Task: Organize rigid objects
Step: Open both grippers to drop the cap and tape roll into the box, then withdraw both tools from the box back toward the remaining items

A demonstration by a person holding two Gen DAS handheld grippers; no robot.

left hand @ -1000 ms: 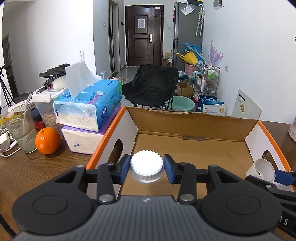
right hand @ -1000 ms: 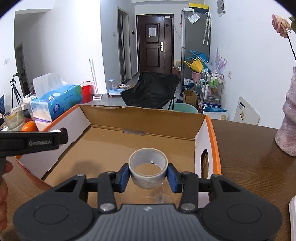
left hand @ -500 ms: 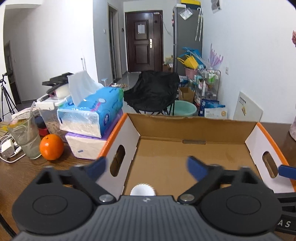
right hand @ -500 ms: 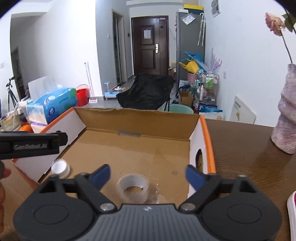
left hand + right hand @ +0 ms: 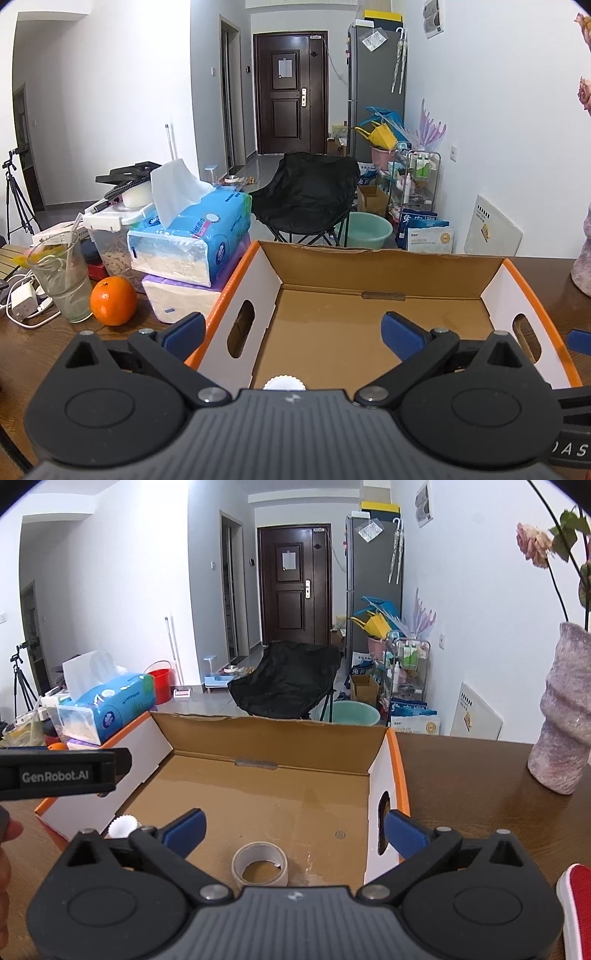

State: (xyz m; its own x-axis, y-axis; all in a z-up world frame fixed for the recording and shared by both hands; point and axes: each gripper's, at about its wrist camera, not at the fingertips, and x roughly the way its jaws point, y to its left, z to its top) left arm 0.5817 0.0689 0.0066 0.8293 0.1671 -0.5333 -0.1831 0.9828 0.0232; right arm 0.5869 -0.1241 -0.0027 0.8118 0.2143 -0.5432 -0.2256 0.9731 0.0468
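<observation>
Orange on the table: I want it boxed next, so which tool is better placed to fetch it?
Probably the left tool: open and empty, and the orange sits just outside the box on its side. From the right tool the orange is barely visible.

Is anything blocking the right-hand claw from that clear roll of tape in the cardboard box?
Nothing visible does. The clear tape roll lies on the cardboard box floor just below the open right gripper, jaws spread wide. The white ridged cap sits well off to the side.
</observation>
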